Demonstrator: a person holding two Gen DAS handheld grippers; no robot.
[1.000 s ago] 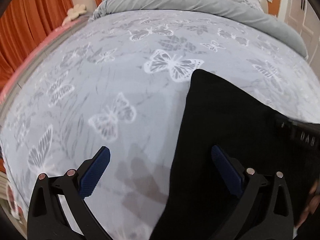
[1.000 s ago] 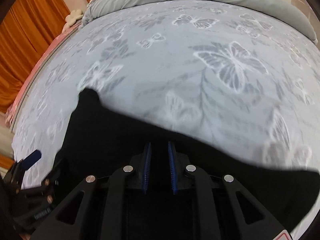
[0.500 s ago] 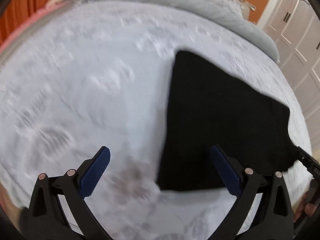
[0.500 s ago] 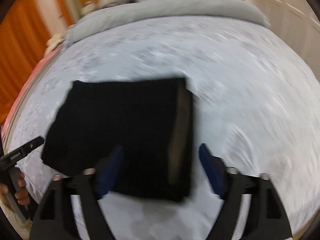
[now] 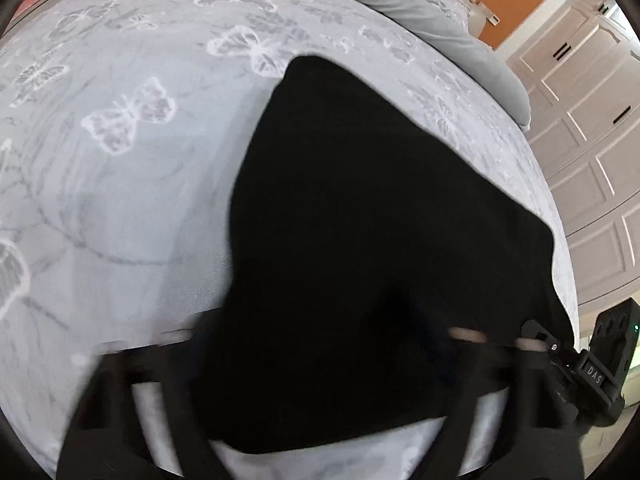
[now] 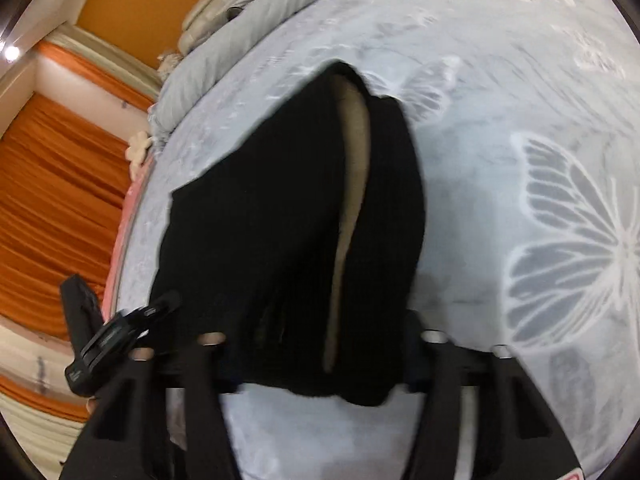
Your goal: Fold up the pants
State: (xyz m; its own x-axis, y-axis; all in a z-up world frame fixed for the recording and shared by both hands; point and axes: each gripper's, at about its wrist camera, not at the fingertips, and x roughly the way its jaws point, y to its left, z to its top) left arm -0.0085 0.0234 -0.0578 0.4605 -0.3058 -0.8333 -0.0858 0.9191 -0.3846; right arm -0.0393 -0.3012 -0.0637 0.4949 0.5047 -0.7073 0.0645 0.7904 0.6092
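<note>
Nearest the left wrist camera, the left gripper (image 5: 320, 364) is closing, its blurred black fingers standing about half apart on either side of the near edge of the folded black pants (image 5: 360, 220); whether the pads already press on the cloth cannot be told. The right gripper (image 6: 316, 360) is closing too, its fingers likewise straddling the near end of the pants (image 6: 280, 220), with cloth between them and contact unclear through the blur. From the right wrist view, the pants lie as a thick folded bundle with a tan strip of lining (image 6: 352, 184) showing along a fold that runs away from the camera. The other tool shows at the pants' edge in each view: the right gripper's body at the right of the pants in the left view, the left gripper's at the left of them in the right view. The pants rest on a pale grey bedspread with white butterflies (image 5: 128, 112), spread around them on all sides. Beyond the pants a plain grey duvet (image 5: 432, 16) lies rolled across the far end. Farther off stand white panelled wardrobe doors (image 5: 592, 128) and orange curtains (image 6: 52, 184).
</note>
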